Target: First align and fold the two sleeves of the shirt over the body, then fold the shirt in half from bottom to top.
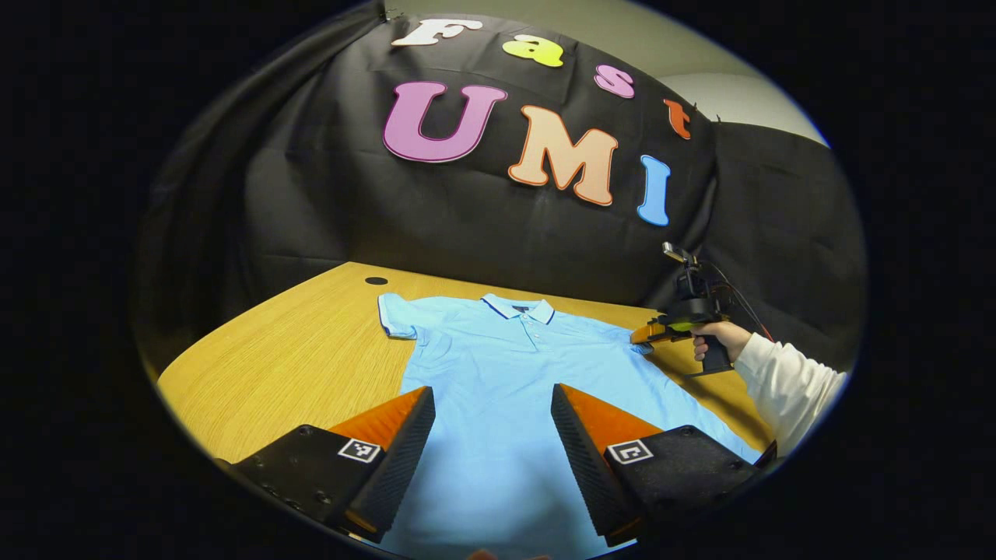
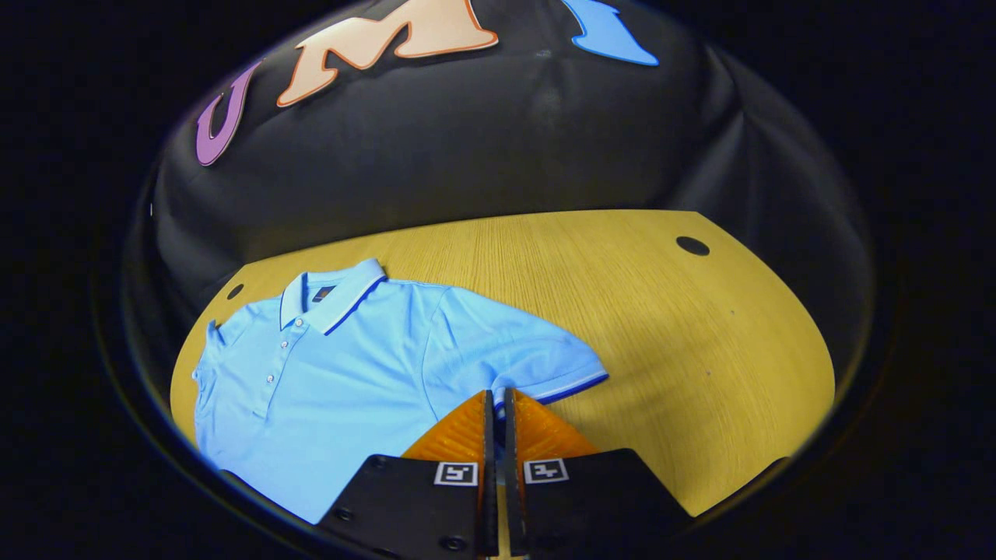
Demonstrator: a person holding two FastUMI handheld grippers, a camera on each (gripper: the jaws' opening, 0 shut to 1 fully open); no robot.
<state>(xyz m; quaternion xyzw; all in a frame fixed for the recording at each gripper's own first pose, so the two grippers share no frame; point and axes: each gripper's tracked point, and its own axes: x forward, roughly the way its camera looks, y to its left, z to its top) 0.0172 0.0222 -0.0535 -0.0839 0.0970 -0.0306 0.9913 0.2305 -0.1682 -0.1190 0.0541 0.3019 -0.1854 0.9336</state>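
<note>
Over the shirt left gripper fingers spread; right gripper fingers pinch sleeve, hem hidden.

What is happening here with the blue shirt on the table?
A person is starting to fold a light blue polo shirt that lies flat, collar up, on a wooden table. The right gripper has its fingers closed at the edge of one sleeve; it looks like a pinch on the hem, though the contact is hard to confirm. The left gripper hovers open above the shirt body. Neither sleeve is folded over yet.
</note>
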